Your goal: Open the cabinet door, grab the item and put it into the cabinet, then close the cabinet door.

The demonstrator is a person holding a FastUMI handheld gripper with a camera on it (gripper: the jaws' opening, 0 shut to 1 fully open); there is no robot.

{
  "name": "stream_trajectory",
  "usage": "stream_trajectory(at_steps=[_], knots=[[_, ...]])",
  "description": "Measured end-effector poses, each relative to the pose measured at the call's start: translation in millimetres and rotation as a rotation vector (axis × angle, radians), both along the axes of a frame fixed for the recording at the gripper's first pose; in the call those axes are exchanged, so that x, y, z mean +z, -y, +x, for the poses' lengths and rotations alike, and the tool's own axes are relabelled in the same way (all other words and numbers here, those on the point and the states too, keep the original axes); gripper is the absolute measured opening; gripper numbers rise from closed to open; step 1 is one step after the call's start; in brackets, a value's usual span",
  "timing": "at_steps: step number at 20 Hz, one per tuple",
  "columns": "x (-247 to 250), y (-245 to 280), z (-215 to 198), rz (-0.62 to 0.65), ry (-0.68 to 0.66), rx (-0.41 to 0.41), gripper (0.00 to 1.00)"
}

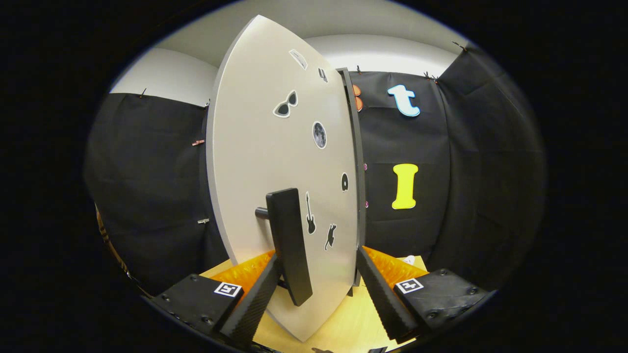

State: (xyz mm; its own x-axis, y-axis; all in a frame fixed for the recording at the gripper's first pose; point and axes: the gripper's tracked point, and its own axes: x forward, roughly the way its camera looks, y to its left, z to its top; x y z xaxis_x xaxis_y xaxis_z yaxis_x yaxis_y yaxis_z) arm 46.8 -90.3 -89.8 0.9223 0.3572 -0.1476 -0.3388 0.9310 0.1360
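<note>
A: Item one, left side?

B: My left finger (252, 304), resting beside the lower end of the dark bar handle (289, 245). I list it as touching or just beside; I cannot tell which.

A: Item two?

B: The cabinet door (274, 162), pale, swung part open and seen at a slant, its free edge between my fingers. Small stickers sit on its face: sunglasses (285, 104), a moon (319, 135), a guitar (310, 214), a cat (330, 237). The handle stands off the panel on a short post.

A: Gripper state?

B: Gripper (319, 294) spread wide, one finger each side of the door's edge, the handle just inside the left one. Nothing is pinched. I judge I am straddling the door to hook the handle and swing it, not to clamp it.

A: Right side?

B: The right finger, past the door's dark edge, above the wooden tabletop (343, 326).

A: The item to be stowed?

B: Not listed. The door screens the cabinet's interior, so I cannot say whether it is inside, nor which way the swing is meant.
</note>
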Motion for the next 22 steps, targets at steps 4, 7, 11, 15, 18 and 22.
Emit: stream_trajectory(at_steps=[4, 7, 11, 15, 18, 22], knots=[[0.0, -32.5, 2.3, -0.001, 0.001, -0.018, 0.98], [-3.0, -63.0, 10.6, 0.024, -0.005, -0.029, 0.98], [-4.2, -111.9, 26.6, 0.007, 0.009, -0.028, 0.98], [10.1, -184.1, 15.6, 0.066, 0.013, 0.087, 0.98], [18.1, -187.8, 17.9, -0.009, 0.056, 0.098, 0.98], [7.7, -164.0, 28.2, -0.055, 0.044, -0.010, 0.98]])
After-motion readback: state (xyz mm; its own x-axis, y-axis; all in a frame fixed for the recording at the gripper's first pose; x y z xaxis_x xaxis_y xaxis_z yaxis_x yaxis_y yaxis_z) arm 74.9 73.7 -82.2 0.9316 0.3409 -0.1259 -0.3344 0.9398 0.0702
